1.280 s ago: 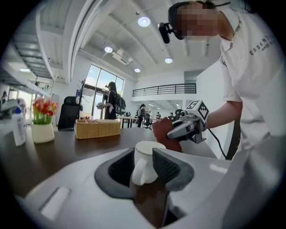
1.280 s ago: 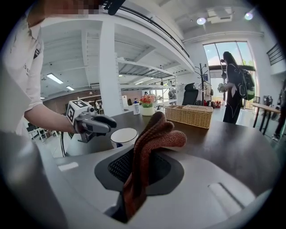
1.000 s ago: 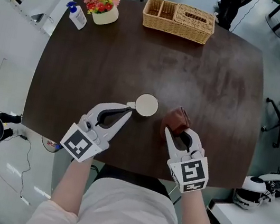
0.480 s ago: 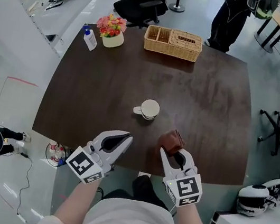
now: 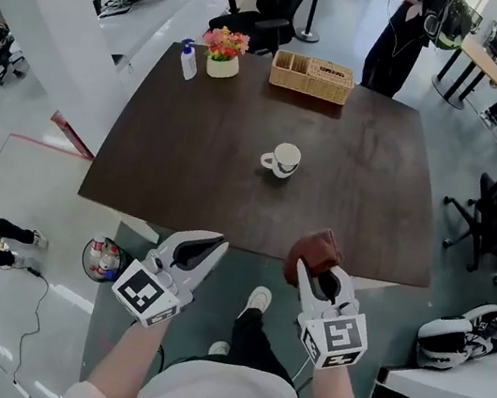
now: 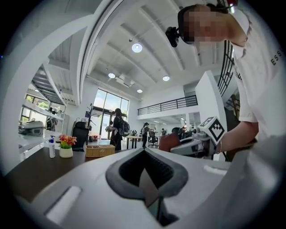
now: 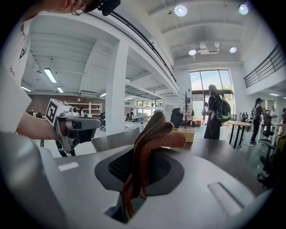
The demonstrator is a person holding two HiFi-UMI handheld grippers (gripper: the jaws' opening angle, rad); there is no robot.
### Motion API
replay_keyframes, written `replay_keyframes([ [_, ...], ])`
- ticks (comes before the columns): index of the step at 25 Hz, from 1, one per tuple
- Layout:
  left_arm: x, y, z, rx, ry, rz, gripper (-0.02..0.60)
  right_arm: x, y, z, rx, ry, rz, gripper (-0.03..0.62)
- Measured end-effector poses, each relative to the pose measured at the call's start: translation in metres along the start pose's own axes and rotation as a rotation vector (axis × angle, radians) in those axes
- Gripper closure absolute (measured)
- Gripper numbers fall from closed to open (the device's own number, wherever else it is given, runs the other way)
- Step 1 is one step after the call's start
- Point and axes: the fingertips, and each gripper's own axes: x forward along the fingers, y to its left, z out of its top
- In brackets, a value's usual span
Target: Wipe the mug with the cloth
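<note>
A white mug (image 5: 283, 159) stands upright on the dark wooden table (image 5: 188, 164), handle to the left, far from both grippers. My left gripper (image 5: 213, 241) hangs off the table's near edge over the floor, shut with nothing in it; in the left gripper view its jaws (image 6: 144, 153) meet. My right gripper (image 5: 314, 270) is also off the near edge, shut on a brown cloth (image 5: 314, 249). The cloth (image 7: 149, 141) bunches up out of the jaws in the right gripper view. Each gripper view shows the other gripper: the right (image 6: 196, 144), the left (image 7: 73, 127).
At the table's far edge stand a wicker basket (image 5: 312, 76), a flower pot (image 5: 223, 53) and a spray bottle (image 5: 189, 59). A person (image 5: 407, 31) stands behind the table. Office chairs (image 5: 264, 1) are at the back and right; a white helmet (image 5: 452, 339) lies at the lower right.
Both grippers and the head camera have drawn back from the table. The left gripper, which was at the mug's handle, is now off the near edge. The mug stays put.
</note>
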Motion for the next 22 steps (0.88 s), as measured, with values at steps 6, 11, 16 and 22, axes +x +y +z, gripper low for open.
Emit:
replay_keyframes([
  [6, -0.056, -0.049, 0.019, 0.023, -0.008, -0.008, 0.580, -0.058, 0.056, 0.004, -0.015, -0.022, -0.013, 0.513],
  [11, -0.083, -0.077, 0.019, 0.022, -0.007, -0.009, 0.580, -0.089, 0.088, 0.002, -0.018, -0.045, -0.029, 0.513],
  [16, -0.092, -0.098, 0.022, 0.048, -0.008, -0.029, 0.580, -0.108, 0.105, -0.005, -0.034, -0.044, -0.026, 0.514],
  [22, -0.100, -0.106, 0.019, 0.058, -0.004, -0.035, 0.581, -0.116, 0.114, -0.007, -0.042, -0.036, -0.037, 0.515],
])
